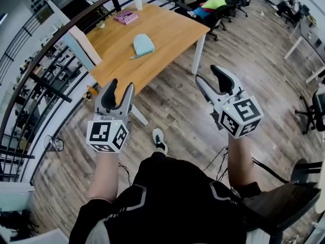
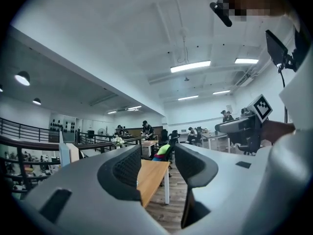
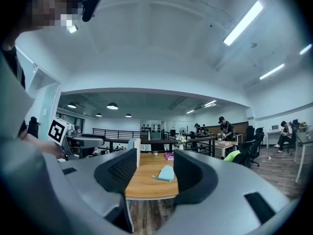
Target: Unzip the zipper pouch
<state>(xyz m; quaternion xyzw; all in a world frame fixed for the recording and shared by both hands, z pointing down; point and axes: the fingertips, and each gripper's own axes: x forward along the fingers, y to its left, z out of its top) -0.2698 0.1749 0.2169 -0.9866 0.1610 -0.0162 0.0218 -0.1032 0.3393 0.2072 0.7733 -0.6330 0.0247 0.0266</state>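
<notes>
Both left gripper [image 1: 122,84] and right gripper [image 1: 205,72] gape, far from pouch [image 1: 143,44].

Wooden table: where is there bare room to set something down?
Bare wood lies between the light blue pouch and the near edge of the table, and right of the pouch toward the corner. The far end is crowded: pink box, white vase, small cup.

The person wears a black short-sleeved top [image 1: 172,197] with thin pale piping near the shoulders, and a pale shoe [image 1: 159,139] with dark trim. The left tongs [image 1: 122,85] and right tongs [image 1: 205,72] are grey with black ribbed pads [image 1: 108,98]. Each carries a white cube [image 1: 106,134] printed with black square markers.
</notes>
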